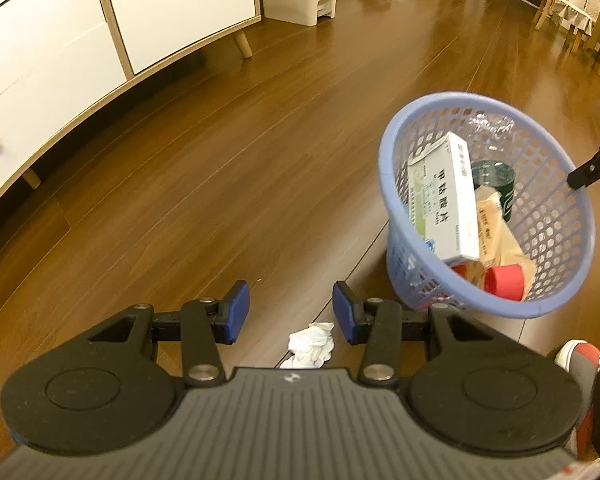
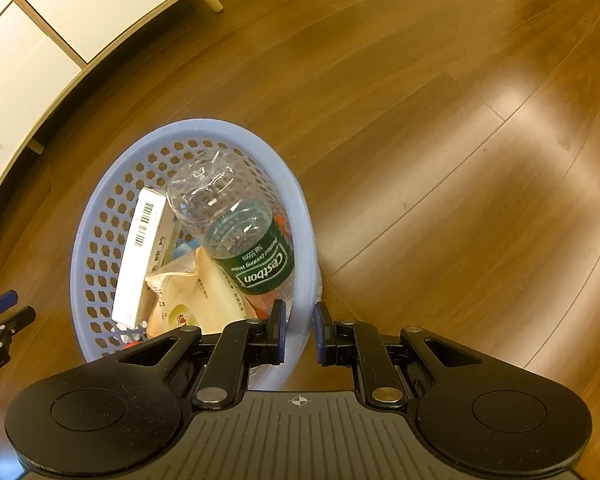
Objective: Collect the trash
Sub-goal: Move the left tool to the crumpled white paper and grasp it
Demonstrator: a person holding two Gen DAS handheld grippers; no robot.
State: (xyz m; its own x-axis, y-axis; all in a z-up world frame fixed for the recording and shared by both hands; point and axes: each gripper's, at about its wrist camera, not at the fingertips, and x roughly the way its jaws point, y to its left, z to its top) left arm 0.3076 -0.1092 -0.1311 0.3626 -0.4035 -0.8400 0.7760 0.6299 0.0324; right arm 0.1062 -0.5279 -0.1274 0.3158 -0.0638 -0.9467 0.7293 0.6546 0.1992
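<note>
On your far left, a white cabinet (image 1: 52,60) is standing on short wooden legs along the wall, and the brown wood floor (image 1: 228,152) is spreading out in front of it. Your left gripper (image 1: 291,312) is hanging over that floor with its blue pads wide apart, and it is holding nothing. A crumpled white tissue (image 1: 311,345) is lying on the floor just below the gap between those pads, not touching them. To the right of it, the blue basket (image 1: 387,152) is tipping up off the floor. Inside it, a white box (image 1: 451,200) is leaning, a clear bottle with a green label (image 2: 256,256) is sitting upside down, a tan wrapper (image 2: 204,300) is lying low, and a red cap (image 1: 503,282) is showing near the bottom. Your right gripper (image 2: 299,330) is pinching the basket's rim between its pads, which are standing only a little apart. At the far right edge, a red and white shoe (image 1: 579,360) is peeking in.
</note>
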